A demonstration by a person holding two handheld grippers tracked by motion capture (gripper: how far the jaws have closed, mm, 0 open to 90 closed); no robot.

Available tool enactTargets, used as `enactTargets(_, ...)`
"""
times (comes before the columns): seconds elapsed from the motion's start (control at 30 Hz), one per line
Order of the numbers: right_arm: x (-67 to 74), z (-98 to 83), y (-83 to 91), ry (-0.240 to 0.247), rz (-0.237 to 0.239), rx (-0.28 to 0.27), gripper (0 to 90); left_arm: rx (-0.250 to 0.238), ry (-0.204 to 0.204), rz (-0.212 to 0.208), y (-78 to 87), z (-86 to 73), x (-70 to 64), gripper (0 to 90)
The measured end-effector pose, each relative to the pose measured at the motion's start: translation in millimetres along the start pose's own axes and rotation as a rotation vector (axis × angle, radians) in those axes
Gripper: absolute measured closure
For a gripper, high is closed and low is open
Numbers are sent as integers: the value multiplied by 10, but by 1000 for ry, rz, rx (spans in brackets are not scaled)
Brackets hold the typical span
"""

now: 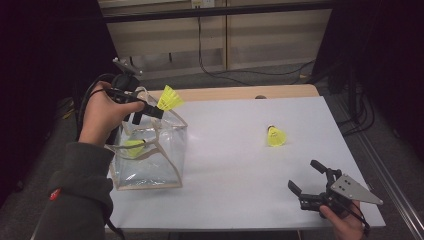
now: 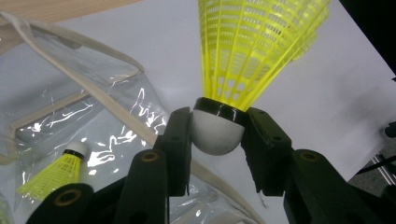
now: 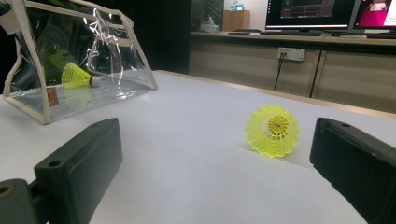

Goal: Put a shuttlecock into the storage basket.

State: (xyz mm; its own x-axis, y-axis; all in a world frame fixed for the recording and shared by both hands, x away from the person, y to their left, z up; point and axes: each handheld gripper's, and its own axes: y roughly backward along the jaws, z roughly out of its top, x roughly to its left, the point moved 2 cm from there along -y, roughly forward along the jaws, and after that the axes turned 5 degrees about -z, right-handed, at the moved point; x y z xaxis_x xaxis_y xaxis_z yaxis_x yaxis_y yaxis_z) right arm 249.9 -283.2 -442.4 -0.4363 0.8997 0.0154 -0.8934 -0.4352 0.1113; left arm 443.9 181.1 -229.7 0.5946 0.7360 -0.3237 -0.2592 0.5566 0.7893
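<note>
Nearest the camera, the right gripper (image 1: 306, 178) rests at the table's (image 1: 235, 150) near right corner, jaws spread wide with nothing between them. 1 loose shuttlecock (image 1: 275, 136) lies on its side toward the right edge, well apart from everything. At the left edge stands a clear bag (image 1: 150, 155) with 1 shuttlecock inside (image 1: 133, 146). Above its open top, the left gripper (image 2: 217, 135) clamps the white cork of a yellow shuttlecock (image 2: 252, 51), skirt pointing away.

The white-topped table (image 1: 240, 150) shows a wooden edge along its far side. Beyond it, light wooden cabinets (image 1: 225, 35) line the wall, black cables (image 1: 235, 75) trailing over the grey floor (image 1: 280, 75). Lit monitors (image 3: 310, 14) glow in the upper right of the right gripper view; the surroundings are dark.
</note>
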Motion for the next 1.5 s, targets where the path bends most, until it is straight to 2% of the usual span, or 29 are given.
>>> enactTargets(0.17, 1, -1, -2, 0, 0, 1, 21, -16, 18, 26, 6, -19, 57, 630)
enactTargets(0.7, 3, -1, -3, -1, 1, 2, 21, -52, 69, 56, 54, -64, 194, 630)
enactTargets(1.5, 9, -3, -6, 0, 1, 3, 21, -111, 133, 125, 143, -141, 371, 630)
